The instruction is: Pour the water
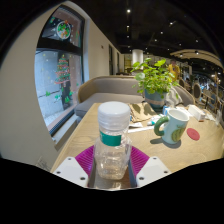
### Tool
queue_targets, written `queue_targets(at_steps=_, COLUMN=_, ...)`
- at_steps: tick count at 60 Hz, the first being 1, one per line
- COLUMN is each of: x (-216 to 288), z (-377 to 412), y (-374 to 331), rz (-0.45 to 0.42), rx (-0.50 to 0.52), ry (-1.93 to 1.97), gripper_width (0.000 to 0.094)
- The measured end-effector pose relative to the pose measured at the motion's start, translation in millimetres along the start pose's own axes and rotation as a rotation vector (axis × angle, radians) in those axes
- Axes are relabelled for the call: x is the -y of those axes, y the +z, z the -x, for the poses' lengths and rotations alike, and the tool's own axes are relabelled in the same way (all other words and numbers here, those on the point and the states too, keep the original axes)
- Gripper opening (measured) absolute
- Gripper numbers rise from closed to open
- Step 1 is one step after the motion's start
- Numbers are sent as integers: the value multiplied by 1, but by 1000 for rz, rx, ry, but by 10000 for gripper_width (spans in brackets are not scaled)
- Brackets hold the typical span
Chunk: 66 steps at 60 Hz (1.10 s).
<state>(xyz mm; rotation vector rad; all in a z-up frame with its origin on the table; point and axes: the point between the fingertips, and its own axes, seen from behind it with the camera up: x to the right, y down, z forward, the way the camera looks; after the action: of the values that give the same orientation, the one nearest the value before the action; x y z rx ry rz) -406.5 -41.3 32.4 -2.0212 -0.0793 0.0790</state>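
A clear plastic water bottle (112, 140) with a white cap and a teal neck band stands upright between my gripper's (112, 162) two fingers. The purple pads (86, 158) press on its sides, so the gripper is shut on the bottle. The bottle holds some water. A teal and white mug (175, 124) with its handle turned toward the bottle stands on the wooden table (90, 128) beyond the fingers, to the right.
A potted green plant (155, 78) stands behind the mug. A red coaster (193, 133) lies to the right of the mug. Papers or napkins (141, 116) lie near the plant. A window (58, 70) and a grey bench (105, 90) are at the left and back.
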Motion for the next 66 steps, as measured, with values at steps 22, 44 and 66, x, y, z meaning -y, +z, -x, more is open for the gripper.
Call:
queue_targets(at_steps=22, x=83, z=-5, y=-18, rz=-94, rx=76, ry=171, gripper_width=420)
queue_targets(at_steps=44, x=196, z=-39, y=-1, rz=-127, rx=439, ry=1076, gripper_width=418)
queue_targets(at_steps=66, x=197, z=-108, y=36, rz=-130, rx=627, ry=1864, gripper_width=416)
